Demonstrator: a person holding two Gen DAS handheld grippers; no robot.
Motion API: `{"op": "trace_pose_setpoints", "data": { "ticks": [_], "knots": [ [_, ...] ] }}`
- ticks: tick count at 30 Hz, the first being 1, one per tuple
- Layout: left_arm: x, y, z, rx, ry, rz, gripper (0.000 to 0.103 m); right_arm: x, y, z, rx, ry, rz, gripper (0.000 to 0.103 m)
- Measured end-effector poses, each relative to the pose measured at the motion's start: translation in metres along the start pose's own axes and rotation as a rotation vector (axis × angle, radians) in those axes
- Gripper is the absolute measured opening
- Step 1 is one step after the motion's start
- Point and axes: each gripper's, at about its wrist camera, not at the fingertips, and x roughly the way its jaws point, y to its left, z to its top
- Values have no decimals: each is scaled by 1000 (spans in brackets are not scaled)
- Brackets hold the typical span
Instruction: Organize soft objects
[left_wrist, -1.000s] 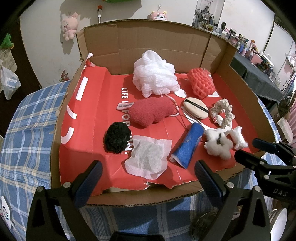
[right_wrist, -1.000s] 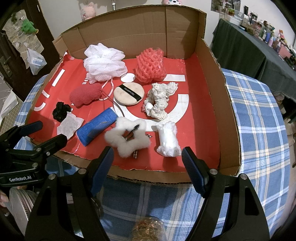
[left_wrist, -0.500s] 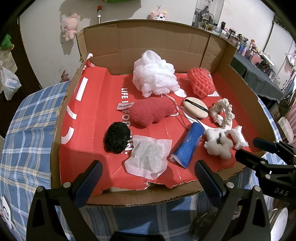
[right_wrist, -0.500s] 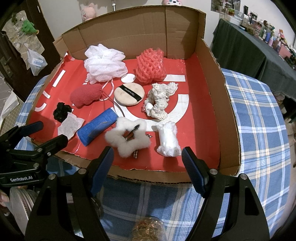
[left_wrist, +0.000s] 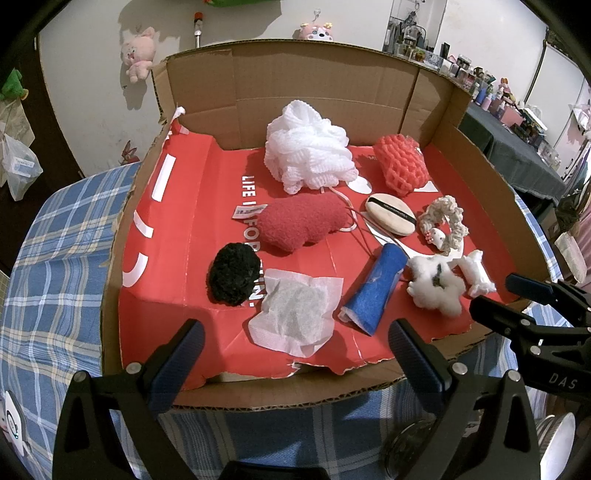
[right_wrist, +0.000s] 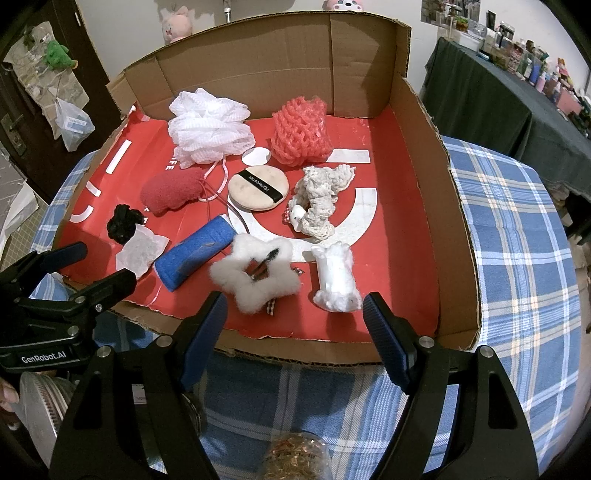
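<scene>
Held off the near edge of the cardboard box (right_wrist: 424, 206); nothing shifted over the last second.

Hovered with left gripper (left_wrist: 291, 354) and right gripper (right_wrist: 295, 325), jaws spread wide, gripping nothing. Kept inside the red-lined box: white mesh puff (right_wrist: 208, 129) and pink foam net (right_wrist: 301, 131) at the back; red plush (left_wrist: 303, 223), powder puff (right_wrist: 258, 187), cream scrunchie (right_wrist: 319, 201) mid-floor; black scrunchie (left_wrist: 232, 273), gauze pad (left_wrist: 295, 314), blue roll (right_wrist: 195, 254), white fluffy star (right_wrist: 255, 278), cotton wad (right_wrist: 336, 277) near the front. Fitted a loose spread awaiting sorting, or a finished layout alike.
</scene>
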Motion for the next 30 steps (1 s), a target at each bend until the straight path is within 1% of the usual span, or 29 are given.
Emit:
{"op": "trace_pose_setpoints", "data": {
  "ticks": [12, 16, 18, 20, 22, 24, 27, 30],
  "knots": [
    [1, 1, 0, -6, 4, 3, 101, 1, 3, 1, -5, 1, -1, 75],
    [-1, 2, 1, -10, 9, -9, 101, -1, 2, 1, -17, -3, -5, 75],
    [-6, 5, 1, -24, -10, 3, 101, -5, 2, 2, -30, -18, -5, 75],
    [-14, 10, 2, -36, -26, -5, 101, -14, 0, 3, -23, -55, -16, 75],
    [-28, 14, 2, -52, -51, -8, 101, -24, -3, 4, -11, -71, -10, 75],
    [-48, 17, 0, -53, -98, 4, 101, -38, -3, 4, -19, -90, -14, 75],
    [-76, 16, -7, -38, -169, 25, 102, -63, 2, -5, -45, -149, -39, 75],
    [-110, 10, -22, -4, -257, 37, 103, -91, 6, -18, -49, -202, -21, 75]
  ]
}}
